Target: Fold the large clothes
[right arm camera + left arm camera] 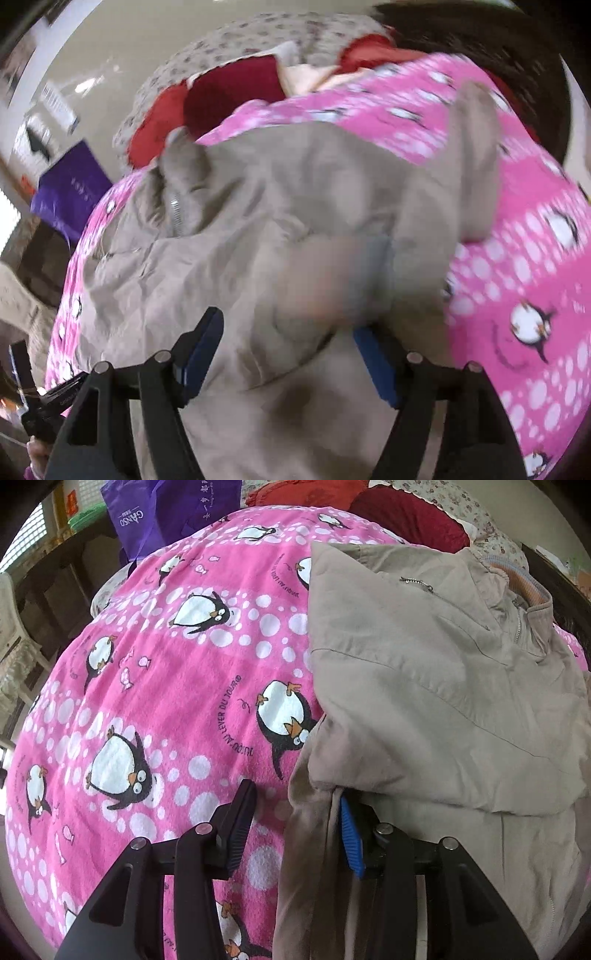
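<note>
On the bed, a beige jacket lies over a pink blanket with penguins and white dots. From the left wrist view the jacket takes the right half of the blanket. Its left edge runs nearly straight down from a sharp corner at the top and then curves toward the camera. Its collar, with a zipper, is at the upper right. All the blanket to the left of this edge is bare, so on that side there is wide room.

The left gripper points down at this left edge. Its fingers are partly apart. A hanging fold of the jacket goes down between them and lies against the blue pad of the right finger, but the left finger stands apart from the cloth, over the blanket.

The right wrist view is blurred. The right gripper hangs over the jacket with its fingers wide apart, and a raised lump of cloth sits between them. I cannot tell if the pads touch it. One sleeve goes up and away across the blanket. To the right of the jacket there is open blanket up to the edge of the bed.

At the far end of the bed lie a dark red cushion and a purple bag.
</note>
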`<state>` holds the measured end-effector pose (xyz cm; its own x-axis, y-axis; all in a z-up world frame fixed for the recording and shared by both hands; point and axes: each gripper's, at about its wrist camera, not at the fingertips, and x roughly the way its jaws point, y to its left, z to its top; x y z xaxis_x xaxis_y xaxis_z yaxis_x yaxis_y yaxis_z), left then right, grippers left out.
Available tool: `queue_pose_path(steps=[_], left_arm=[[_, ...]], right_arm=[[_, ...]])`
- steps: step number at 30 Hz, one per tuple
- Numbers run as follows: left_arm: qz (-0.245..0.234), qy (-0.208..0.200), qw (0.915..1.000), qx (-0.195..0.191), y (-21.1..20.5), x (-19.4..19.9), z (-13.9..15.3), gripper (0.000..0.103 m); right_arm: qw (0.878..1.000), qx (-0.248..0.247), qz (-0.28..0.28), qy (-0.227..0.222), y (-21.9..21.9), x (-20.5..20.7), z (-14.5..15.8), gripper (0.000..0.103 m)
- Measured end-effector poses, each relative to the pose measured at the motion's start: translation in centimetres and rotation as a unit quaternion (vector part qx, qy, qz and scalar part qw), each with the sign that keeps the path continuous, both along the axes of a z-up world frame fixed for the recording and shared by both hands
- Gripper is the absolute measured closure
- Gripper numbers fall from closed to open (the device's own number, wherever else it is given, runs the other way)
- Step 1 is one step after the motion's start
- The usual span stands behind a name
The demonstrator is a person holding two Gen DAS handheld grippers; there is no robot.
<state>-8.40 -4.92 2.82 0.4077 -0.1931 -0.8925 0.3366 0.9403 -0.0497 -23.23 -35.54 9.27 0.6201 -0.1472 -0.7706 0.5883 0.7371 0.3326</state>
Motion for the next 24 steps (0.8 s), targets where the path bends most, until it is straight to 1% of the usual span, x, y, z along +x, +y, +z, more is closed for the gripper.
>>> queue_pose_path(steps=[1, 3, 5, 7, 8, 9, 10, 11, 12, 14, 15, 16, 17, 18, 19, 20, 21, 22, 23, 24], left_arm=[[0.001, 0.004, 1.0, 0.0, 0.1, -0.1, 0.1, 0.072], [0.007, 0.01, 0.9999, -0.001, 0.5, -0.3, 0.6, 0.072], [0.009, 0.009, 0.9999, -0.001, 0.9, -0.9, 1.5, 0.072], [0.013, -0.013, 0.9998, -0.005, 1.9, -1.7, 3.0, 0.072], [0.016, -0.023, 0.9996, -0.004, 2.2, -2.0, 3.6, 0.072], [0.02, -0.035, 0.9992, -0.004, 2.4, -2.3, 4.2, 0.072], [0.024, -0.046, 0.9986, -0.006, 2.6, -2.4, 4.9, 0.072], [0.028, -0.055, 0.998, -0.011, 2.6, -2.4, 5.5, 0.072], [0.029, -0.057, 0.9978, -0.017, 2.3, -2.3, 5.8, 0.072], [0.027, -0.055, 0.9979, -0.022, 1.1, -1.7, 6.0, 0.072], [0.027, -0.054, 0.9979, -0.023, 0.3, -1.4, 5.9, 0.072], [0.025, -0.052, 0.998, -0.025, -0.6, -1.3, 5.5, 0.072], [0.02, -0.046, 0.9984, -0.025, -1.4, -1.1, 5.0, 0.072], [0.014, -0.036, 0.999, -0.021, -2.5, -0.7, 4.3, 0.072], [0.01, -0.029, 0.9994, -0.017, -3.1, -0.6, 3.7, 0.072], [0.003, -0.021, 0.9998, -0.005, -4.0, -0.3, 2.9, 0.072], [0.0, -0.016, 0.9999, 0.008, -4.6, -0.1, 2.3, 0.072], [-0.003, -0.012, 0.9998, 0.018, -5.0, 0.0, 1.8, 0.072], [-0.007, -0.01, 0.9997, 0.021, -5.2, 0.0, 1.4, 0.072], [-0.009, -0.012, 0.9997, 0.021, -5.2, 0.0, 1.3, 0.072]], right_arm=[[1.0, 0.012, -0.004, -0.014, -0.3, -0.8, 0.0, 0.026], [0.999, 0.016, -0.008, -0.03, -0.6, -1.6, 0.1, 0.025], [1.0, 0.007, -0.007, -0.016, -0.8, -0.5, 0.2, 0.025], [1.0, -0.01, -0.006, -0.01, -1.0, 0.7, 0.2, 0.025], [1.0, -0.021, 0.003, -0.002, -1.2, 1.5, 0.1, 0.031], [0.999, -0.031, 0.013, 0.013, -1.2, 2.2, 0.0, 0.056], [0.999, -0.037, 0.021, 0.021, -1.2, 2.7, 0.1, 0.066], [0.998, -0.045, 0.029, 0.019, -1.0, 3.0, 0.5, 0.069], [0.997, -0.06, 0.036, 0.005, -0.7, 3.0, 1.4, 0.071], [0.993, -0.104, 0.049, -0.03, 0.3, 2.8, 3.6, 0.072], [0.988, -0.137, 0.056, -0.049, 0.8, 2.6, 4.7, 0.072], [0.983, -0.162, 0.06, -0.055, 0.9, 2.6, 5.1, 0.072], [0.981, -0.176, 0.06, -0.047, 0.8, 2.7, 5.0, 0.07], [0.981, -0.184, 0.06, -0.024, 0.4, 3.2, 4.3, 0.061], [0.982, -0.174, 0.063, 0.018, -0.6, 3.9, 2.8, 0.056], [0.984, -0.158, 0.059, 0.057, -1.6, 4.2, 1.6, 0.054], [0.986, -0.127, 0.053, 0.091, -2.8, 4.1, 0.4, 0.054], [0.991, -0.094, 0.045, 0.082, -3.9, 3.0, 0.2, 0.054], [0.994, -0.083, 0.033, 0.059, -4.3, 1.8, 0.6, 0.051], [0.996, -0.083, 0.02, 0.038, -4.5, 0.4, 1.4, 0.043]])
